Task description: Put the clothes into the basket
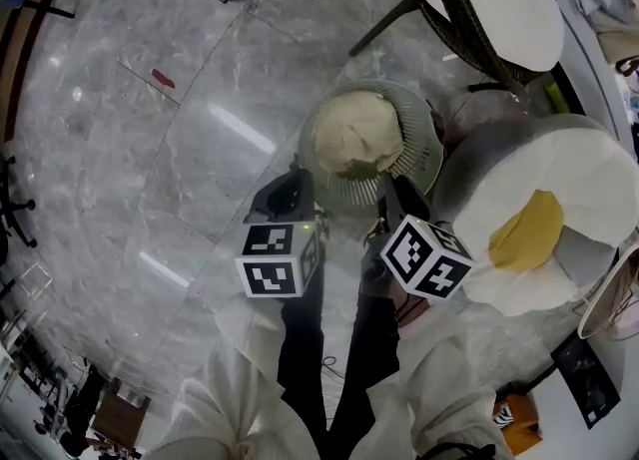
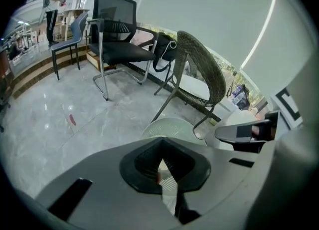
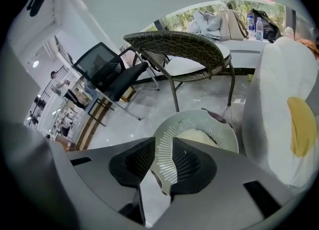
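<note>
The pale slatted basket (image 1: 424, 154) stands on the grey marble floor just ahead of both grippers. A cream bundle of clothes (image 1: 357, 134) lies inside it, also seen as cream clothes (image 3: 199, 136) in the right gripper view. My left gripper (image 1: 290, 194) hangs at the basket's near left rim; its jaw tips meet, with nothing seen between them (image 2: 163, 161). My right gripper (image 1: 397, 199) is over the near right rim, its jaws (image 3: 162, 166) apart. The basket (image 3: 219, 124) rim shows through that gap, and the pads do not press on it. The basket (image 2: 169, 124) top peeks above the left jaws.
A wicker chair (image 1: 479, 9) with a white seat stands beyond the basket. A big white egg-shaped cushion (image 1: 539, 219) with a yellow centre sits close on the right. A black office chair (image 2: 117, 44) stands further back. A small red mark (image 1: 162, 78) lies on the floor at left.
</note>
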The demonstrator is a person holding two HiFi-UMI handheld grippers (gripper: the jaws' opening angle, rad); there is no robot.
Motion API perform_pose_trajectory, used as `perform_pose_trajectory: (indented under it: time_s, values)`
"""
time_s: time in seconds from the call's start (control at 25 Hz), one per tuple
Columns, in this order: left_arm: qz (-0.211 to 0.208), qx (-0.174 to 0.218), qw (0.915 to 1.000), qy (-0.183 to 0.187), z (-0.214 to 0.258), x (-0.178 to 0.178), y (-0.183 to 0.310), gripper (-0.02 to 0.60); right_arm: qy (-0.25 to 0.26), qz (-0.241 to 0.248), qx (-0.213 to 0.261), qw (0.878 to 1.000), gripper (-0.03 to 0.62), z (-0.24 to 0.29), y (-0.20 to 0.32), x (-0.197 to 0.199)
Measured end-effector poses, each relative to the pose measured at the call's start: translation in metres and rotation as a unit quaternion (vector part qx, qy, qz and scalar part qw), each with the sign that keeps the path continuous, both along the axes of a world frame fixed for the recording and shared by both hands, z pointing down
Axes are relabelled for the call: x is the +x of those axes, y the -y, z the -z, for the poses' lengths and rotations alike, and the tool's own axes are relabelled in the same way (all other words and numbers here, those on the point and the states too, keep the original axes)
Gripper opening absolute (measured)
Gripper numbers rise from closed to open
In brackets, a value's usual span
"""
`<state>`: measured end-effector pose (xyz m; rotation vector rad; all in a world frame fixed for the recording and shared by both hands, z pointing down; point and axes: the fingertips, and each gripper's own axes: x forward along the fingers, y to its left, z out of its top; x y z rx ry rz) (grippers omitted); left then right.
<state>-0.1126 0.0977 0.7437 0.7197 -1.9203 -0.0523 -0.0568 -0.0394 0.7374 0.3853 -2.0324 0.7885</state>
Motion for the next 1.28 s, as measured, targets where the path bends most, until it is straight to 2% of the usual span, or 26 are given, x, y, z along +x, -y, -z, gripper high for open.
perform_pose_trajectory:
  time_s: [0.36, 0.56, 0.8, 0.96, 1.16, 1.28]
  values:
    - [0.001, 0.011, 0.9999, 0.009, 0.016, -0.003, 0.011, -0.003, 0.013, -0.009, 0.009, 1.000, 0.098, 0.017, 0.013, -0.002]
    - [-0.002, 0.018, 0.9996, 0.022, 0.043, -0.007, 0.021, -0.003, 0.034, -0.015, 0.007, 0.999, 0.098, 0.050, 0.021, -0.001]
    - [-0.007, 0.032, 0.9991, 0.028, 0.114, -0.003, 0.045, -0.003, 0.050, -0.037, 0.005, 0.998, 0.089, 0.119, 0.043, 0.010]
    - [-0.028, 0.055, 0.9959, 0.066, 0.168, -0.024, 0.076, -0.003, 0.089, -0.057, 0.019, 0.994, 0.080, 0.169, 0.069, 0.000]
    - [-0.043, 0.070, 0.9936, 0.078, 0.245, -0.022, 0.097, -0.003, 0.115, -0.057, 0.040, 0.991, 0.074, 0.243, 0.096, 0.007]
    - [-0.042, 0.078, 0.9913, 0.097, 0.290, -0.020, 0.098, -0.003, 0.134, -0.049, 0.050, 0.989, 0.069, 0.281, 0.109, 0.012]
